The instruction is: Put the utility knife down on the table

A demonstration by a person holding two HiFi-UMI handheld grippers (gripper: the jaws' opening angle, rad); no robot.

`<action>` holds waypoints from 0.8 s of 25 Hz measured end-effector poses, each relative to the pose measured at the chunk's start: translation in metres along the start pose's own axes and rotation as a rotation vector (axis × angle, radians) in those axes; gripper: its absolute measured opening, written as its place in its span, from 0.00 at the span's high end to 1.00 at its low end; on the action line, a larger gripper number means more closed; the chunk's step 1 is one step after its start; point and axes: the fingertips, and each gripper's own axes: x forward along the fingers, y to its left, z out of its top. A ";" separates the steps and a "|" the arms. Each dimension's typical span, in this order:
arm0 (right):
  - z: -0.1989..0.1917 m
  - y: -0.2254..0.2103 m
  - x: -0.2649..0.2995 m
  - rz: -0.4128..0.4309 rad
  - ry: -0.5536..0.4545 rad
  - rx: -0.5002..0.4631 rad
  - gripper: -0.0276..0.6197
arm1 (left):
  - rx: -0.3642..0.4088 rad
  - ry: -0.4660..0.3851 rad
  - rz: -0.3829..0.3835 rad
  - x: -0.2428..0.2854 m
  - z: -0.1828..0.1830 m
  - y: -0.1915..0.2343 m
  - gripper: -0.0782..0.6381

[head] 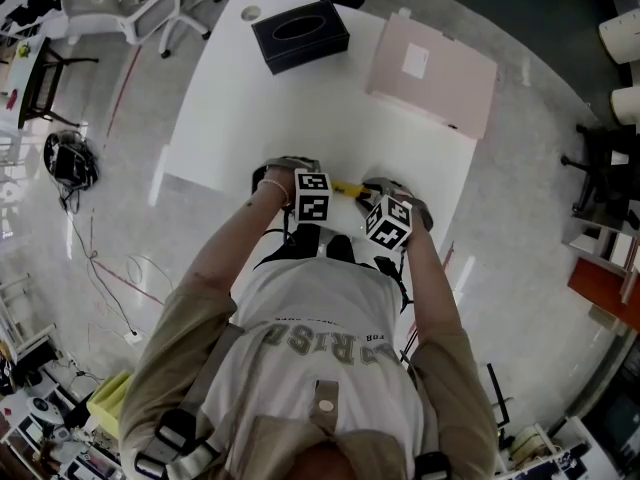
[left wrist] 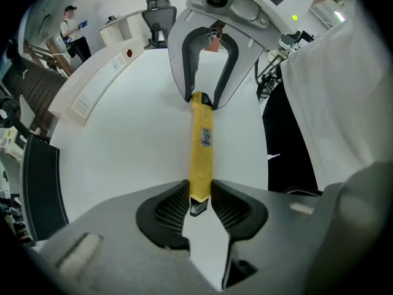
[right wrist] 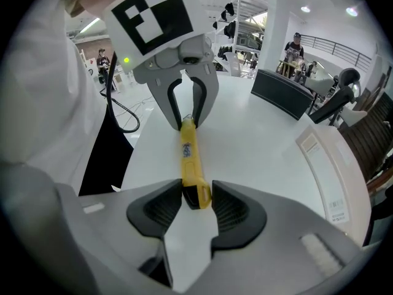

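"Two grippers on one thing?" asks the first observer.

"Yes," says the second. "The left gripper (left wrist: 199,203) points down at the desk, and its fingers are clamped on the narrower, dark-tipped end of the yellow utility knife (left wrist: 201,143). The right gripper (right wrist: 198,203) has its fingers closed on the broader end. The knife runs straight from one pair of fingers to the other."

"Does the knife lie on the desk?"

"It stretches level, close over the white desk (head: 250,108), near the edge where the person stands. Whether it touches the surface cannot be told. From the head view only a short yellow stretch shows between the two marker cubes, the left one (head: 312,196) and the right one (head: 388,222), which cover most of it."

"And farther out?"

"Near the far edge of the desk sits a black tissue box (head: 300,34). To its right lies a flat pale pink box (head: 432,73) with a white label. Both are well apart from the knife. Beyond the desk's far left corner, a white office chair (head: 130,3) stands on the grey floor (head: 520,228)."
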 end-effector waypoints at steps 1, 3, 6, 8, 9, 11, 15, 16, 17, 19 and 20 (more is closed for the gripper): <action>0.000 0.000 0.001 0.001 0.006 -0.004 0.72 | -0.002 -0.005 0.005 0.000 0.000 0.000 0.73; -0.001 0.000 0.002 0.009 0.020 -0.008 0.72 | -0.005 -0.019 0.021 0.000 0.001 0.000 0.72; 0.000 0.000 0.003 0.037 0.041 -0.005 0.72 | -0.016 -0.054 0.055 -0.001 0.001 0.001 0.72; 0.000 -0.001 0.004 0.058 0.054 0.002 0.72 | -0.034 -0.089 0.082 -0.002 0.000 0.002 0.72; 0.000 -0.001 0.005 0.068 0.060 0.005 0.73 | -0.046 -0.109 0.097 -0.003 0.000 0.003 0.72; 0.000 0.000 0.006 0.081 0.068 0.010 0.73 | -0.072 -0.149 0.133 -0.005 0.000 0.004 0.71; 0.001 0.000 0.006 0.100 0.070 0.028 0.73 | -0.113 -0.200 0.198 -0.008 -0.002 0.005 0.70; 0.001 -0.001 0.006 0.107 0.069 0.035 0.73 | -0.121 -0.207 0.209 -0.008 -0.003 0.006 0.69; 0.002 -0.001 0.006 0.112 0.070 0.040 0.73 | -0.132 -0.214 0.218 -0.008 -0.003 0.007 0.69; 0.002 -0.002 0.006 0.117 0.071 0.046 0.73 | -0.166 -0.233 0.230 -0.009 -0.005 0.008 0.68; 0.002 -0.003 0.006 0.115 0.072 0.047 0.73 | -0.186 -0.245 0.238 -0.009 -0.005 0.009 0.68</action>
